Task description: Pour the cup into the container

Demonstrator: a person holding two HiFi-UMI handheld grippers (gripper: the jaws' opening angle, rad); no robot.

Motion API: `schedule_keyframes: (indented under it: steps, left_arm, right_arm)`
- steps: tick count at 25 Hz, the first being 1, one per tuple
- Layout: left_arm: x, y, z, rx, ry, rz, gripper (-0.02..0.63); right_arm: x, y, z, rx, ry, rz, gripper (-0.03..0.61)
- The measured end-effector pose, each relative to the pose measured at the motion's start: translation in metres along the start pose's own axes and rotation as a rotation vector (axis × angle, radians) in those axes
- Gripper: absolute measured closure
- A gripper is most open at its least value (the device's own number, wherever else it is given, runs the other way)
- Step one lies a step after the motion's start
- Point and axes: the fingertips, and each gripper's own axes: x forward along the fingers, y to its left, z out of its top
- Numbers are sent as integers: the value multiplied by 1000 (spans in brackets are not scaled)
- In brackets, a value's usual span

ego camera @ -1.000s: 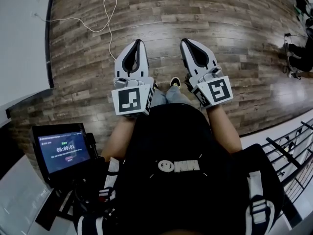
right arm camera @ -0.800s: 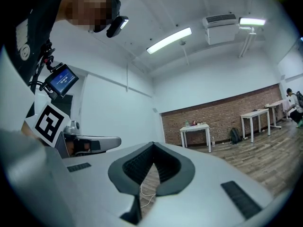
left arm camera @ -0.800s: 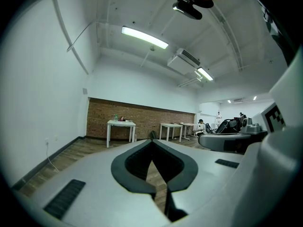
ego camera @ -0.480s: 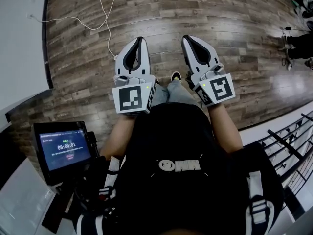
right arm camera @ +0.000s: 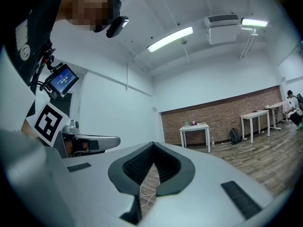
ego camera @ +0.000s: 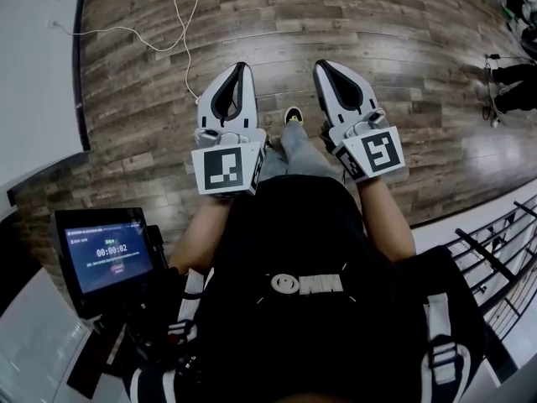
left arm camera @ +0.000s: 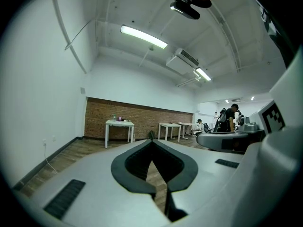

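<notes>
No cup and no container show in any view. In the head view my left gripper (ego camera: 241,67) and right gripper (ego camera: 321,64) are held side by side over the wooden floor (ego camera: 377,23), both pointing away from the person's body. Each is shut with its tips together and nothing between them. The left gripper view shows the left gripper (left arm camera: 152,141) shut and aimed level down a long room. The right gripper (right arm camera: 152,144) likewise appears shut in its own view, with the left gripper (right arm camera: 92,141) beside it.
A white cable (ego camera: 172,32) trails over the floor from the white wall (ego camera: 33,57). A small screen (ego camera: 109,259) sits at the person's left hip. White tables (left arm camera: 119,124) stand along a brick wall (right arm camera: 222,115) far off. People (left arm camera: 229,117) are at the far right.
Both grippers stay shut and nearly in place. The person's foot between them has moved forward over the floor, and the screen's timer has advanced.
</notes>
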Motion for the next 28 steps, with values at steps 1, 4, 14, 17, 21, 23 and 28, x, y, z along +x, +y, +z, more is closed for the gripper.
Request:
schedule_keyframes:
  steps: [1,4,14,17,21,23,28]
  left_arm:
    - [2,0,0,1,0,5,615]
    - [14,-1,-1,1,4,16,615]
    - [90,-25,-1,17,13,40,615]
    - [111,-33,2,18,20,52,615]
    - [125,-41,3,26,32,63,616]
    - [130,-42,4,26,35,67,616]
    - [138,-35,9,30,34,73,615]
  right_arm:
    - [2,-3,0,2,2,3,581]
    - [9,-13,-1,3,8,13,581]
    - [31,-77,0,8,32,56,581]
    - [34,-96,3,9,28,81,581]
    - [37,-109,10,6,-14,107,581]
    - [37,-113,9,7,-16,113,581]
    - [48,-114,9,12,-1,130,581]
